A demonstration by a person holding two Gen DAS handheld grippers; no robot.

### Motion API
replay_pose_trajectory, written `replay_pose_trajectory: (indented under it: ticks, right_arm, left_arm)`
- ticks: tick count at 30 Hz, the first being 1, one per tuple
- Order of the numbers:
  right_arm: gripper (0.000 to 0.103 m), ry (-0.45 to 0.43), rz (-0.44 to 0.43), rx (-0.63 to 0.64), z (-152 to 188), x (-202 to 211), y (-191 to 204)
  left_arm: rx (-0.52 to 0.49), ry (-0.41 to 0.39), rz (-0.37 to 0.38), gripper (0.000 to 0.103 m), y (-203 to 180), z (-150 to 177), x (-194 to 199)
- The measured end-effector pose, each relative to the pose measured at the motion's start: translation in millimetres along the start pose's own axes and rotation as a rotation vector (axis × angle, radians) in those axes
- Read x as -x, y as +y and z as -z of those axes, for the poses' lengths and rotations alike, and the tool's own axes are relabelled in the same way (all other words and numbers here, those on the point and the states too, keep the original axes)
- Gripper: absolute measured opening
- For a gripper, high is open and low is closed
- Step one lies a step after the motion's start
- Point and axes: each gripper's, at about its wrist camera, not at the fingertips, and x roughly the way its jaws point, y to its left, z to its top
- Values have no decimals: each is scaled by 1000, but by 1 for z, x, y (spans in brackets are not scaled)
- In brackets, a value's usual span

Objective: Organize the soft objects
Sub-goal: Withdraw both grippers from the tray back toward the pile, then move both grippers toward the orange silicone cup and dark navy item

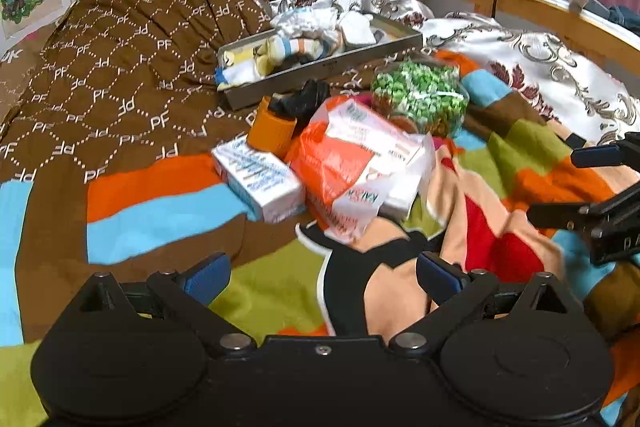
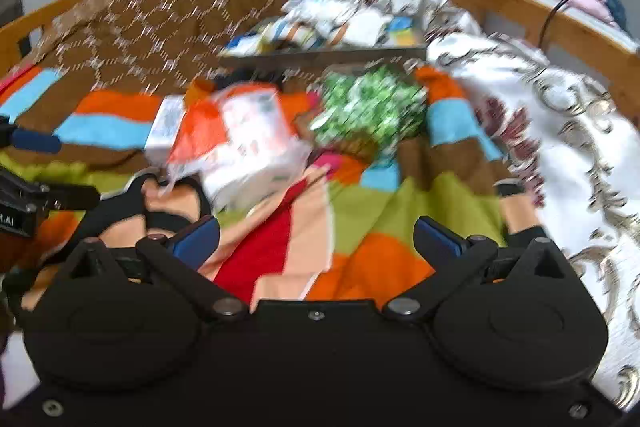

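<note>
A black and peach garment [image 1: 348, 279] with white trim lies on the striped blanket between the blue pads of my left gripper [image 1: 323, 279], which is open and holds nothing. Beside it lies a peach and red cloth [image 1: 492, 231]. In the blurred right wrist view that peach and red cloth [image 2: 276, 239] spreads under my right gripper [image 2: 316, 241], whose jaws are wide apart and empty. The black and peach garment [image 2: 160, 211] sits to its left. A grey metal tray [image 1: 320, 67] further back holds several socks [image 1: 296, 47].
Ahead lie a white and blue tissue box [image 1: 260, 183], an orange and white plastic bag [image 1: 352, 163], an orange cup [image 1: 270, 131] with black cloth, and a green-patterned bag [image 1: 420, 99]. A brown quilt [image 1: 120, 67] covers the left; a wooden bed rail [image 1: 540, 7] runs along the right.
</note>
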Motion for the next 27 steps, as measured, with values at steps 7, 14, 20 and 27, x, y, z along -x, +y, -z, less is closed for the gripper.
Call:
replay_pose_trajectory:
  ticks: [7, 14, 20, 27]
  right_arm:
    - [102, 24, -59, 44, 10, -19, 31]
    - [102, 20, -93, 42, 15, -23, 40]
    - [102, 12, -114, 18, 12, -25, 34]
    - [102, 1, -142, 5, 7, -34, 37]
  left_arm:
    - [-17, 5, -18, 99, 0, 9, 3]
    - [-54, 26, -45, 99, 0, 15, 4]
    - [-65, 30, -62, 99, 3, 16, 4]
    - [-75, 26, -82, 100, 8, 13, 4]
